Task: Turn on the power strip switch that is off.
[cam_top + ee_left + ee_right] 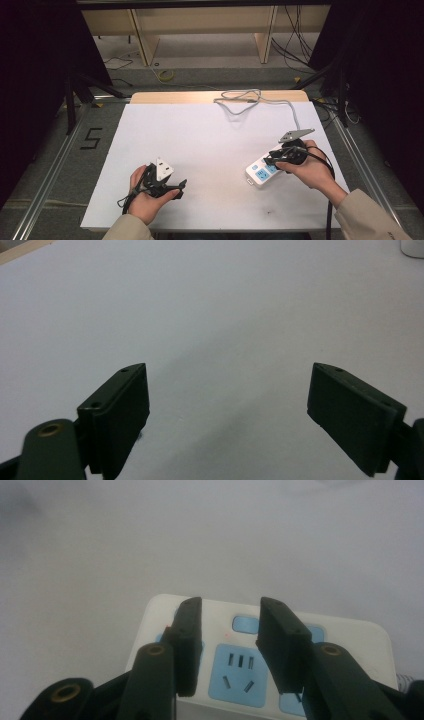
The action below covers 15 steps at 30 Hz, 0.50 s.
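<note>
The white power strip [262, 172] lies near the table's [200, 145] right edge; the right gripper [227, 630] hovers over it, jaws part-spread, empty. Looks rigid, light, slippery: grip its long sides. The left gripper [227, 405], well left of it, gapes wide.

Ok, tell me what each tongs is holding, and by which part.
Nothing is held. The left tongs gape over bare table. The right tongs hover part-open above the power strip, gripping nothing.
</note>
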Available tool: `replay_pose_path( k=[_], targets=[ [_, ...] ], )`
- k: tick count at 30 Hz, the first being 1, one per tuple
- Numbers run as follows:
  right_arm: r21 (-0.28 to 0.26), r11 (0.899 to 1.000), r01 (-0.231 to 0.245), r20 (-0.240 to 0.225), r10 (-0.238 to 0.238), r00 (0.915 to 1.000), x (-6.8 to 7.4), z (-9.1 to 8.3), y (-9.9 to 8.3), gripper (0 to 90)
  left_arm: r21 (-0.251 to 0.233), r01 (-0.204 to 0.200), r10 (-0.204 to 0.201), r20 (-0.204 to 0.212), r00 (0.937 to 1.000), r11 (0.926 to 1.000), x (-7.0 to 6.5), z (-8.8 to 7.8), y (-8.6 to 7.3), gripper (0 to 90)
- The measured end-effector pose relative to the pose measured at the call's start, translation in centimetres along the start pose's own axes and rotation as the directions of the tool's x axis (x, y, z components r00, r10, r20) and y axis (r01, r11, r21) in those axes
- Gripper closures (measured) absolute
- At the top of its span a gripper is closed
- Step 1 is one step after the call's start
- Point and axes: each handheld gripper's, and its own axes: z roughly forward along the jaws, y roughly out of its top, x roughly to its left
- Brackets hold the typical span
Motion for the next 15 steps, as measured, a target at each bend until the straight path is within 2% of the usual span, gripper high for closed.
replay_pose_path(
  k=[15],
  targets=[
    [-0.030, 1.000, 0.007, 0.010, -0.006, 0.9999, 0.29, -0.92, -0.79, 60.7, 0.000, 0.000, 0.000, 0.001, 1.0000, 1.0000, -0.02, 0.00, -0.01, 16.5]
  ],
)
